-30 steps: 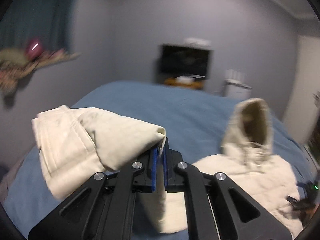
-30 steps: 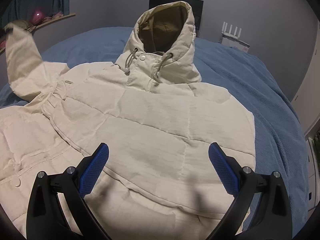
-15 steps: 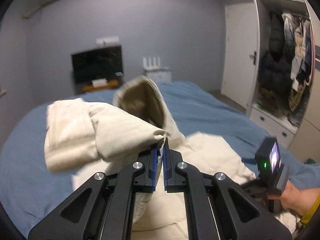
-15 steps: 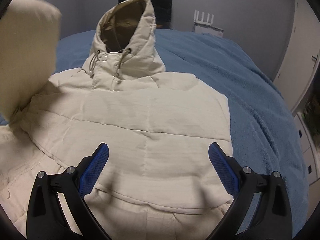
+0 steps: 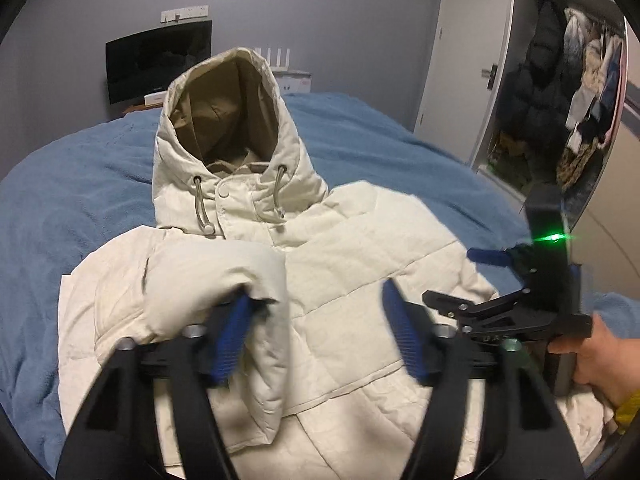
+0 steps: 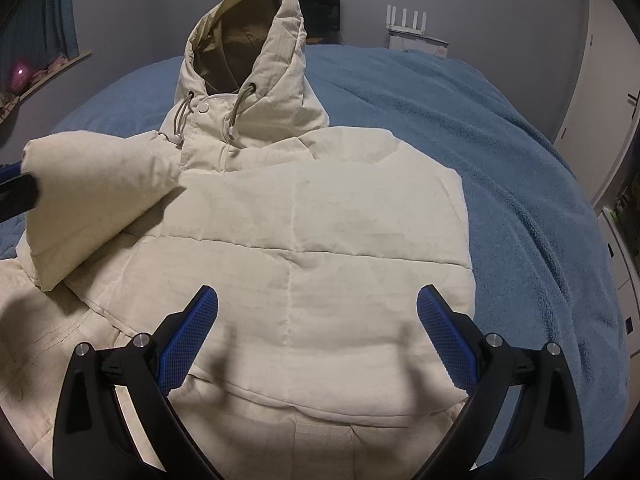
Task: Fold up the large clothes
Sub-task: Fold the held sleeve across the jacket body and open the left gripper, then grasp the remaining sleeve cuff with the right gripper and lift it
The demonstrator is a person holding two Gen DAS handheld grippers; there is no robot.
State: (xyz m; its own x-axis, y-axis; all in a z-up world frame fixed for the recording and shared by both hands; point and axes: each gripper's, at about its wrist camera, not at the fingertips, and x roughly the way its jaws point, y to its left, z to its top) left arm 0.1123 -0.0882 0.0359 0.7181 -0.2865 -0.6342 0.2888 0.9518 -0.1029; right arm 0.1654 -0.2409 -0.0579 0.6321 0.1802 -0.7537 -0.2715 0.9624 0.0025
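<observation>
A cream puffer jacket (image 5: 360,280) with a tan-lined hood (image 5: 228,120) lies front-up on the blue bed; it also fills the right wrist view (image 6: 320,240). Its sleeve (image 5: 212,280) lies folded across the chest, draped against my left gripper's left finger. My left gripper (image 5: 316,332) is open, its fingers blurred. My right gripper (image 6: 316,332) is open and empty, hovering over the jacket's lower front; it also shows at the right of the left wrist view (image 5: 520,292). The sleeve (image 6: 92,192) shows at the left of the right wrist view.
The blue bedspread (image 6: 520,160) surrounds the jacket. A dark TV (image 5: 158,62) and white router (image 6: 406,20) stand against the far wall. An open wardrobe with hanging clothes (image 5: 560,92) and a white door (image 5: 460,56) are on the right.
My left gripper swung the sleeve from the left side over the jacket's chest and then opened, letting it go. The right gripper stayed open, shifting slightly over the jacket.
</observation>
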